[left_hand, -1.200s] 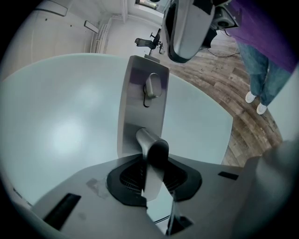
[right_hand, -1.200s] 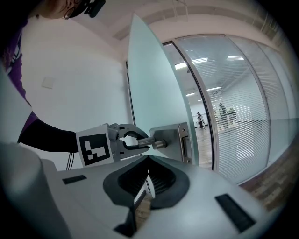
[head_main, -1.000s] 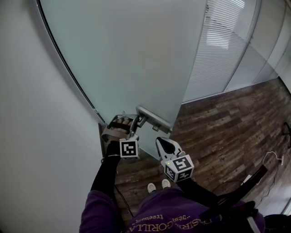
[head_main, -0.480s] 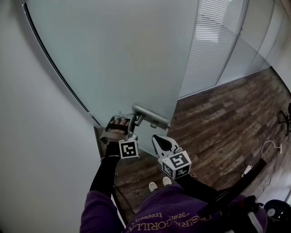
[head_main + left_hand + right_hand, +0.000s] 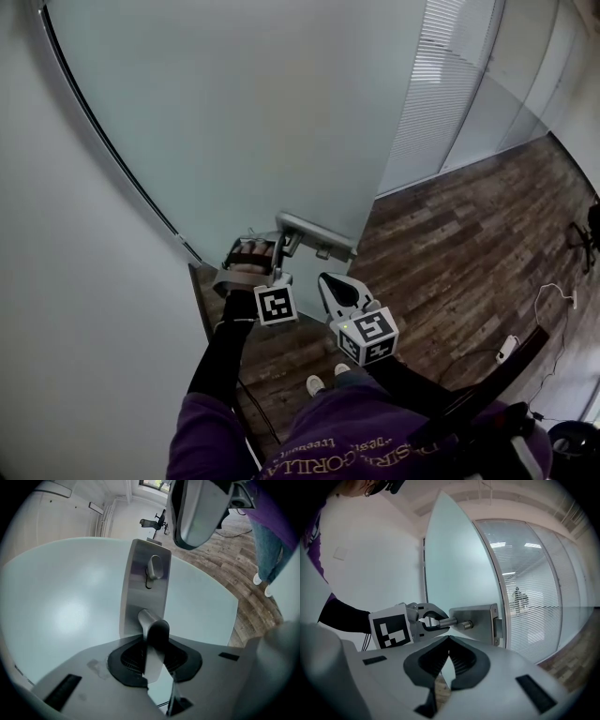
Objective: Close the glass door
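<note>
The frosted glass door (image 5: 253,122) stands ajar, its free edge beside the metal lock plate (image 5: 140,583). My left gripper (image 5: 278,255) is shut on the lever handle (image 5: 314,232). In the left gripper view the lever (image 5: 157,630) sits clamped between the black pads. The right gripper view shows the left gripper (image 5: 425,620) gripping the lever's (image 5: 452,621) end. My right gripper (image 5: 330,281) hangs just below the handle, apart from it. Its jaws are shut with nothing between them (image 5: 449,639).
A white wall (image 5: 75,281) runs along the left. A glass partition with blinds (image 5: 441,94) stands to the right of the door. Dark wooden floor (image 5: 469,253) lies below, with a cable and a white adapter (image 5: 511,349) at the right.
The head view has shifted a little. Both grippers keep their places, the left one still clamped on the handle.
</note>
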### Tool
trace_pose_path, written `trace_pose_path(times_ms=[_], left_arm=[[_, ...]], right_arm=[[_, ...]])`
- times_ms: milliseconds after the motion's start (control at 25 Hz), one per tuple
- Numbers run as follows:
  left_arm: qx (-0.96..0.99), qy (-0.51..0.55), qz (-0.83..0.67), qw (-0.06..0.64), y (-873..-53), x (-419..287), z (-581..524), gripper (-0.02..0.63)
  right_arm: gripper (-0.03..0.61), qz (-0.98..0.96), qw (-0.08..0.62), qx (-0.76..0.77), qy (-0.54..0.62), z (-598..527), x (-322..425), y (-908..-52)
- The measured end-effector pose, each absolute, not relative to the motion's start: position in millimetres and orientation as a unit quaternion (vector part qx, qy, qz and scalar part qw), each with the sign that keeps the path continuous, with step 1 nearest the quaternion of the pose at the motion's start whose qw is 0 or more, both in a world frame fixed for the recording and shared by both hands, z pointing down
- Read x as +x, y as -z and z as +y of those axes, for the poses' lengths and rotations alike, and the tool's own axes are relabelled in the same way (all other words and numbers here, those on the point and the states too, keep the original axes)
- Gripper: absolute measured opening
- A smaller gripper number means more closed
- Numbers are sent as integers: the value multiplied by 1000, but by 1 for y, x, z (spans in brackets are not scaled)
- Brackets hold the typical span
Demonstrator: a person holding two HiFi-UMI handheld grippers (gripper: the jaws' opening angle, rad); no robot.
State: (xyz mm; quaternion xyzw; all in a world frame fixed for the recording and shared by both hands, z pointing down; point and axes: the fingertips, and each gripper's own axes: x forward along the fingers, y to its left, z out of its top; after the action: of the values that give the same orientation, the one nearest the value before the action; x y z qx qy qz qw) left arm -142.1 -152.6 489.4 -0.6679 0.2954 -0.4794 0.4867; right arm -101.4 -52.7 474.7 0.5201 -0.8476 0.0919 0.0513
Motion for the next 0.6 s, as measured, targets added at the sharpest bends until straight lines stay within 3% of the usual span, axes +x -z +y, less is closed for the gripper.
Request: trace_pose_path(times_ms=[600], left_arm=[[-681, 464, 309, 475, -488, -134, -160, 64]], right_arm=[[-3, -832, 58, 544, -89, -55, -101, -486]])
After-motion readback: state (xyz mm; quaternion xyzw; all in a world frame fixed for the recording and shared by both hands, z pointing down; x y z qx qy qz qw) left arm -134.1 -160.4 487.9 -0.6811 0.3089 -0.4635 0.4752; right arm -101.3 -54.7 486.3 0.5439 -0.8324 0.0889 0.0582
